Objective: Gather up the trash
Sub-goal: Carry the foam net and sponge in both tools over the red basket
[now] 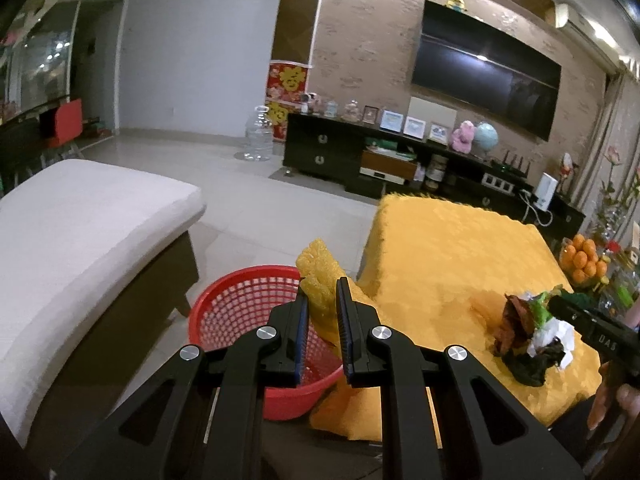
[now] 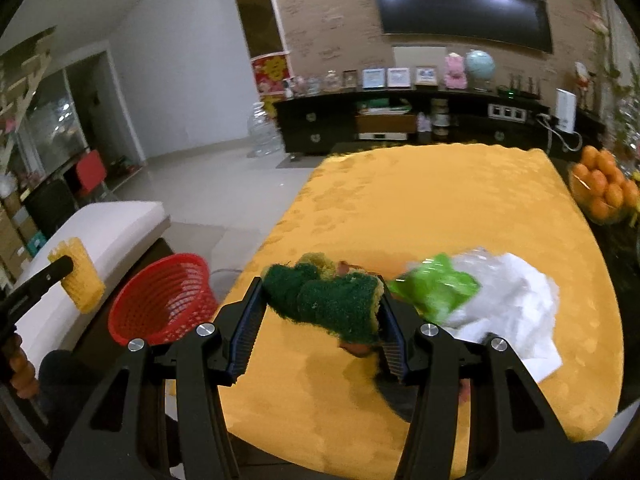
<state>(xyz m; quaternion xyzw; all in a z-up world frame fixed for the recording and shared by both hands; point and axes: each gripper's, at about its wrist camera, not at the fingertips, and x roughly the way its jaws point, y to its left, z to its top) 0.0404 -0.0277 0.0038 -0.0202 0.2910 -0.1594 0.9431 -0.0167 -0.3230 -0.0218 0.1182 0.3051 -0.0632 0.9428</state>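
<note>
My left gripper (image 1: 322, 294) is shut on a yellow sponge (image 1: 318, 280) and holds it above the red basket (image 1: 240, 296) beside the table. In the right wrist view the same sponge (image 2: 78, 274) hangs left of the basket (image 2: 160, 300). My right gripper (image 2: 320, 300) is shut on a green scouring sponge (image 2: 328, 300) just above the yellow tablecloth (image 2: 440, 208). A green wrapper (image 2: 440, 284), white paper (image 2: 516, 304) and a brown scrap lie in a pile right beside it. The pile also shows in the left wrist view (image 1: 528, 340).
A white cushioned bench (image 1: 80, 232) stands left of the basket. A bowl of oranges (image 2: 604, 192) sits at the table's right edge. A dark TV cabinet (image 1: 400, 160) with ornaments lines the far wall. A large water bottle (image 1: 260, 136) stands on the tiled floor.
</note>
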